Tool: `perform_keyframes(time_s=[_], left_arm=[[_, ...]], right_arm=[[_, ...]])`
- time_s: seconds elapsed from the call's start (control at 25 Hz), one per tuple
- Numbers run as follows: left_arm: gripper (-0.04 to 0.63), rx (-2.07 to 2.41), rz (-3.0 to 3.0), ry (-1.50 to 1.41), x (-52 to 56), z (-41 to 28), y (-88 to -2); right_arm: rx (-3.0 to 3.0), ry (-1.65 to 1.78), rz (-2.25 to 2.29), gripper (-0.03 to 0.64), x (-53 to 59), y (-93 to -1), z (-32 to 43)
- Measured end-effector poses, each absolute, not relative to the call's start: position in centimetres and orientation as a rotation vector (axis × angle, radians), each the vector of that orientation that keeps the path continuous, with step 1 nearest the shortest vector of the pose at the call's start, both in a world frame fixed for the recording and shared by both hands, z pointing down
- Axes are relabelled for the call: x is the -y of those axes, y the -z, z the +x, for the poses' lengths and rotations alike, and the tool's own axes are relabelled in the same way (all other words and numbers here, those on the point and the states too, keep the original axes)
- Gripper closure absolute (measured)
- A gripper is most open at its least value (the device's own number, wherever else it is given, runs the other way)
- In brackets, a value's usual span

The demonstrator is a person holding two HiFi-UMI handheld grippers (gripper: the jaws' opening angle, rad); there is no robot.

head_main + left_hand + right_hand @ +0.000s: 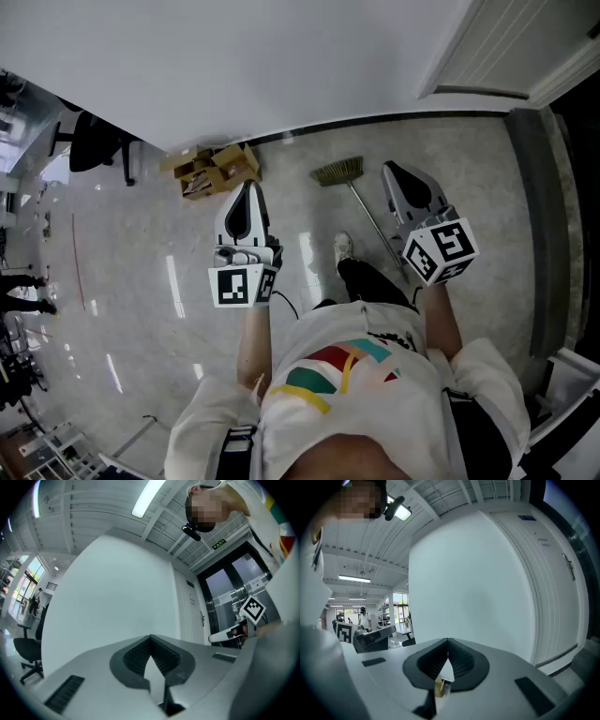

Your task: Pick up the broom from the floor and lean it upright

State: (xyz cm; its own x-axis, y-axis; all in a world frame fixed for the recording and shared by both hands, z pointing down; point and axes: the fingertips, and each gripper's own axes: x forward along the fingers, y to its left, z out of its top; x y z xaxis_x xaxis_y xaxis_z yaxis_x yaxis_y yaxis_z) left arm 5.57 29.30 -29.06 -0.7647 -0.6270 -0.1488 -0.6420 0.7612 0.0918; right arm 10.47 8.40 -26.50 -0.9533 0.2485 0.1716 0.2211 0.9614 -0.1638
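The broom lies flat on the pale floor; its straw head (337, 171) is near the foot of the white wall. Its thin handle (367, 217) runs back toward me and passes under my right gripper. That right gripper (390, 170) hovers well above the floor, just right of the broom head, with its jaws together and nothing between them. My left gripper (249, 187) is held up to the left of the broom, also shut and empty. In the left gripper view the jaws (150, 637) face the wall; the right gripper view shows the same (448, 640).
A crushed cardboard box (212, 171) lies by the wall, left of the broom. A white door (506, 47) stands at the upper right, with a dark threshold strip (542, 216) along the right. An office chair (94, 145) is far left. My shoe (344, 247) is beside the handle.
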Motion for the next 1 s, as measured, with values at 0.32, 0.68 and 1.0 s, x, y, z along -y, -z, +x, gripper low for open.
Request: perform_keyframes(time_s=[0.32, 0.68, 1.0], left_arm=[[0.551, -2.81, -1.171, -0.183, -21.4, -3.7, 27.9], [0.551, -2.894, -1.249, -0.195, -18.7, -11.1, 23.4], [0.551, -2.962, -1.296, -0.21, -17.2, -15.6, 16.0]], right_arm=[[2.89, -0.202, -0.374, 0.604, -4.1, 25.1, 0.4], [2.866, -0.28, -0.243, 0.604, -1.7, 22.5, -4.7], [2.821, -0.237, -0.234, 0.604, -0.6, 15.8, -9.0]])
